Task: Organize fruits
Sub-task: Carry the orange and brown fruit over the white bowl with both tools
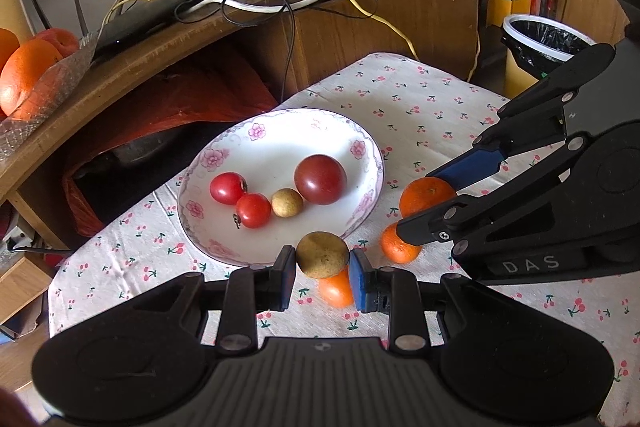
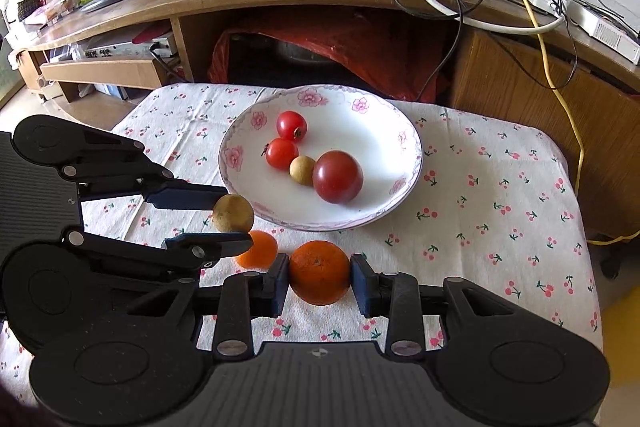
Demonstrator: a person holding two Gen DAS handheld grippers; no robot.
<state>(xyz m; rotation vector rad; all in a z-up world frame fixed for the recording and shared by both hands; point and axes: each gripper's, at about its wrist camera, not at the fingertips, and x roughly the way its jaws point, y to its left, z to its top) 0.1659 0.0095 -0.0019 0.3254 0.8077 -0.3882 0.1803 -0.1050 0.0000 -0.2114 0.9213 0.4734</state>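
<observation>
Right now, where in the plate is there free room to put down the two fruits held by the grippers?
The plate is bare on its far and right part, beyond the dark tomato. Its left-middle is crowded: two red tomatoes and a small tan fruit lie touching. The left gripper holds a tan fruit, the right gripper an orange.

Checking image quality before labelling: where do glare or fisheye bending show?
Left wrist view: the plate is washed out by bright light and the shelf edge bows strongly. Right wrist view: dark corner vignette, curved shelf, sharp fruit.
</observation>
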